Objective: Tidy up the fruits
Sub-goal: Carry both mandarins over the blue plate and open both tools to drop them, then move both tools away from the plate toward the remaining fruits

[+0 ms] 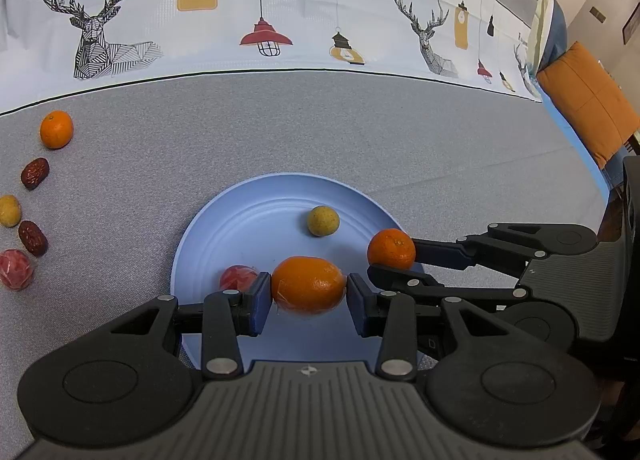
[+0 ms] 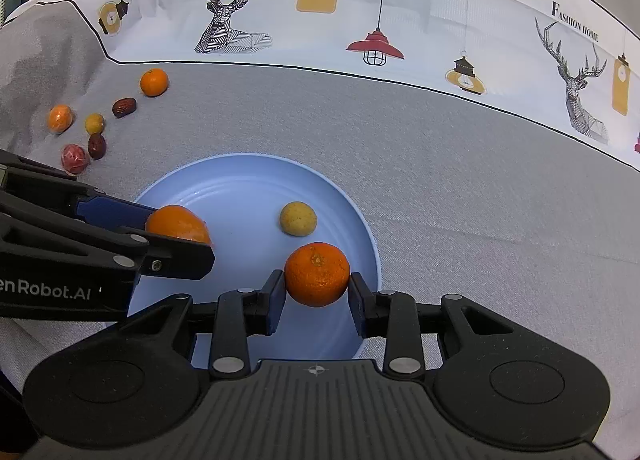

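Observation:
My left gripper [image 1: 308, 294] is shut on a large orange in clear wrap [image 1: 308, 282], held over the near part of the light blue plate [image 1: 240, 216]. My right gripper [image 2: 317, 290] is shut on a tangerine [image 2: 317, 272] over the plate's [image 2: 224, 180] right side. Each gripper shows in the other's view: the right gripper [image 1: 394, 260] with its tangerine [image 1: 391, 248], the left gripper [image 2: 180, 238] with its orange [image 2: 176, 222]. A small yellow-green fruit [image 1: 323, 221] lies on the plate. A red wrapped fruit [image 1: 236, 277] lies behind my left finger.
Loose fruit lies on the grey cloth left of the plate: a tangerine [image 2: 154, 82], two dark red dates [image 2: 124, 107] [image 2: 97, 146], a small yellow fruit [image 2: 95, 123], a wrapped orange fruit [image 2: 60, 118] and a red wrapped fruit [image 2: 75, 158]. An orange cushion [image 1: 588, 104] sits far right.

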Demonstrator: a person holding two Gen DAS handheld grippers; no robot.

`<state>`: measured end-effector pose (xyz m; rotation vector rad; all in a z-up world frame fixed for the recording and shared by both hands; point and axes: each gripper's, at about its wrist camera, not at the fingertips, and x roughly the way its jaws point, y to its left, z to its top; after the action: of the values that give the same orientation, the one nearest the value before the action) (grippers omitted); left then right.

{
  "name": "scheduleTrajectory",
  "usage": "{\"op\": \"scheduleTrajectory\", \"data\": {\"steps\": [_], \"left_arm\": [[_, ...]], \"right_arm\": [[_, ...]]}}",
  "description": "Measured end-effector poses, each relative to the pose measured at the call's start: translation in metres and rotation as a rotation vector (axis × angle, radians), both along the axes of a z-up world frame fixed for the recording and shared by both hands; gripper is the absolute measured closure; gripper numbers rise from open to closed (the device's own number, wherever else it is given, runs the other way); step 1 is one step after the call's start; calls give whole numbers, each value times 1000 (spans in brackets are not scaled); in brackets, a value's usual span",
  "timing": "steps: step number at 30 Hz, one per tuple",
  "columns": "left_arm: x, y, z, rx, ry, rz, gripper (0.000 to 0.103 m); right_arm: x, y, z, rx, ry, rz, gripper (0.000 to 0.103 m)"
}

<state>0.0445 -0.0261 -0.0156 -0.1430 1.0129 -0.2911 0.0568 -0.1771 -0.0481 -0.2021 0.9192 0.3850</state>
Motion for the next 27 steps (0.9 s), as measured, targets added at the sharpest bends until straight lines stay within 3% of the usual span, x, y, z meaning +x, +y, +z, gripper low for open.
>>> {"op": "scheduleTrajectory", "data": {"steps": [17, 20, 21, 22, 24, 27], "left_arm": [[0, 1, -3, -3, 0, 0, 59], [0, 3, -3, -11, 1, 9, 50], [0, 4, -2, -9, -1, 16, 44], [0, 5, -2, -9, -4, 23, 41], [-1, 8, 0, -14, -8, 37, 41], [-3, 12, 4, -15, -26, 58, 41]], "right_arm": [[0, 1, 0, -2, -1, 0, 68], [0, 1, 0, -10, -4, -14, 66], [1, 0, 0, -15, -7, -21, 63], [0, 0, 1, -17, -13, -30, 51], [0, -1, 3, -18, -30, -48, 38], [1, -4, 4, 1, -37, -70, 36]]}}
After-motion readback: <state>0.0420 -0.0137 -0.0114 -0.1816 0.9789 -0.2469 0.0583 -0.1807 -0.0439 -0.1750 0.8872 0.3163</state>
